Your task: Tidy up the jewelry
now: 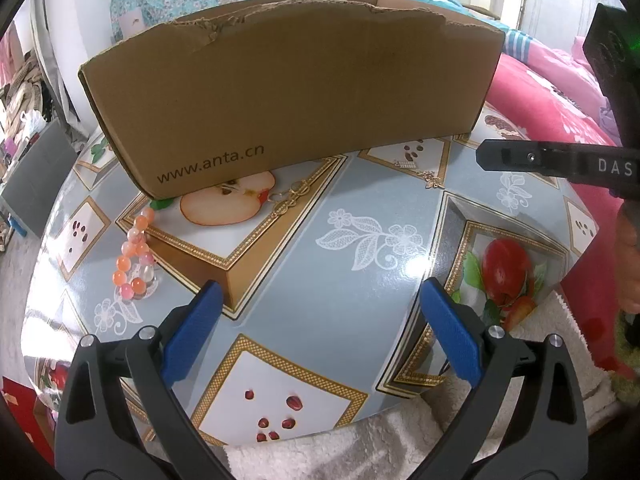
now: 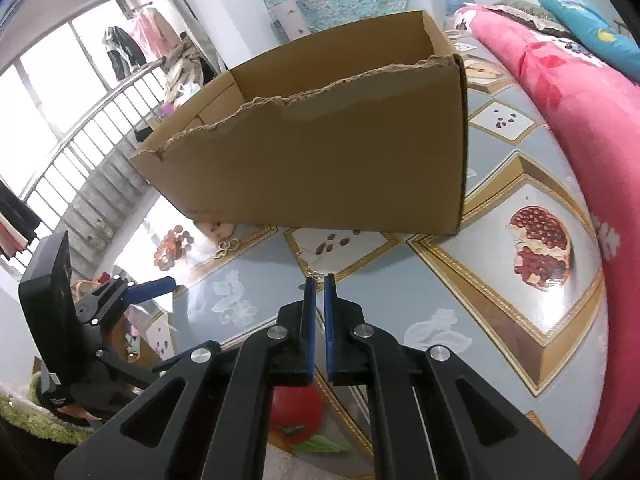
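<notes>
An open cardboard box [image 1: 288,92] [image 2: 320,168] with a torn rim stands at the back of the table. An orange and pink bead bracelet [image 1: 134,256] lies left of it. A gold knot-shaped chain [image 1: 288,196] lies on the apple print at the foot of the box. A thin gold chain with a small pendant [image 1: 432,182] lies further right. My right gripper [image 2: 319,280] [image 1: 480,156] is shut, and the end of that thin chain [image 2: 314,266] appears pinched at its tips. My left gripper [image 1: 320,284] hovers open over bare cloth with nothing between its fingers.
The round table [image 1: 320,240] carries a glossy fruit-print cloth, with a white towel [image 1: 360,452] at its near edge. A pink blanket [image 2: 580,120] bulges along the right side. A hand [image 1: 628,264] shows at the right edge. Railings and hung clothes [image 2: 120,48] stand behind.
</notes>
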Demonstrator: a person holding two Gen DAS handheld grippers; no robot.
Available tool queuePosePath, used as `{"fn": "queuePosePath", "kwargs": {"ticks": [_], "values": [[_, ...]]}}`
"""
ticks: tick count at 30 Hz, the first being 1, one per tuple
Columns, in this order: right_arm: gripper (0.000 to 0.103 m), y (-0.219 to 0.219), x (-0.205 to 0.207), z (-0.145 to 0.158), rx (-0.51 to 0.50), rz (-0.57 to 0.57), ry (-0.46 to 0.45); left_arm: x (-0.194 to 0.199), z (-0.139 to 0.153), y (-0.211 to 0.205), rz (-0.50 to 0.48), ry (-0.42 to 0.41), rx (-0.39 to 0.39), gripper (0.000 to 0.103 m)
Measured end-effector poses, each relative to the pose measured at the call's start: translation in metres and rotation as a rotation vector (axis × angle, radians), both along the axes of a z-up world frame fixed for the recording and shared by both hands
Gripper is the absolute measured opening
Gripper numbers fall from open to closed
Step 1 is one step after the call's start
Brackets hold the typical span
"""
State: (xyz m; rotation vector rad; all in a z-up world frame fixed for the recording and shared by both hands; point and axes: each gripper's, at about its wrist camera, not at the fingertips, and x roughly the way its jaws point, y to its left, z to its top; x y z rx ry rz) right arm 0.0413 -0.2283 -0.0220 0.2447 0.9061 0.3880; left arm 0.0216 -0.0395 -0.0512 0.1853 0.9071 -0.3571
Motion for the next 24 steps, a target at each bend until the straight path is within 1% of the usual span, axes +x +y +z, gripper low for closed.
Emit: {"fn": "queuePosePath", "kwargs": {"ticks": [3, 4, 5, 6, 7, 8, 10, 13, 17, 20, 21, 22, 23, 24], "values": [[0.006, 0.005, 0.004, 0.001, -0.009, 0.007, -0.006, 0.001, -0.001, 0.000, 0.005, 0.004, 0.002, 0.095], [0.009, 0.008, 0.005, 0.001, -0.021, 0.009, -0.008, 0.001, -0.001, 0.000, 0.006, 0.004, 0.002, 0.095], [0.017, 0.009, 0.005, 0.002, -0.040, 0.008, -0.012, 0.001, -0.001, 0.000, 0.007, 0.004, 0.001, 0.095], [0.022, 0.008, 0.004, 0.003, -0.055, 0.003, -0.017, 0.000, -0.001, -0.001, 0.008, 0.004, 0.002, 0.095], [0.030, 0.008, 0.003, 0.004, -0.080, -0.006, -0.026, 0.000, -0.001, -0.001, 0.009, 0.003, 0.002, 0.095], [0.034, 0.007, 0.001, 0.003, -0.105, -0.015, -0.034, -0.003, -0.001, -0.002, 0.009, -0.001, 0.002, 0.095], [0.035, 0.005, -0.003, 0.002, -0.151, -0.029, -0.039, -0.005, -0.002, -0.001, 0.007, -0.006, 0.001, 0.095], [0.035, 0.003, -0.007, 0.000, -0.146, -0.028, -0.037, -0.005, -0.002, 0.000, 0.006, -0.005, 0.001, 0.095], [0.035, 0.019, -0.006, 0.003, -0.196, 0.009, -0.075, -0.006, -0.003, 0.001, 0.003, -0.007, 0.001, 0.096], [0.033, 0.036, 0.002, 0.000, -0.229, 0.028, -0.083, -0.007, -0.003, 0.001, 0.004, -0.008, 0.001, 0.096], [0.032, 0.040, 0.004, -0.001, -0.239, 0.027, -0.084, -0.007, -0.003, 0.001, 0.004, -0.008, 0.001, 0.096], [0.027, 0.043, 0.006, -0.002, -0.247, 0.029, -0.082, -0.007, -0.003, 0.001, 0.004, -0.008, 0.001, 0.096], [0.019, 0.046, 0.009, -0.005, -0.259, 0.032, -0.072, -0.008, -0.003, 0.001, 0.005, -0.010, 0.001, 0.096], [0.016, 0.048, 0.011, -0.009, -0.272, 0.030, -0.056, -0.008, -0.003, 0.001, 0.006, -0.012, 0.000, 0.096]]}}
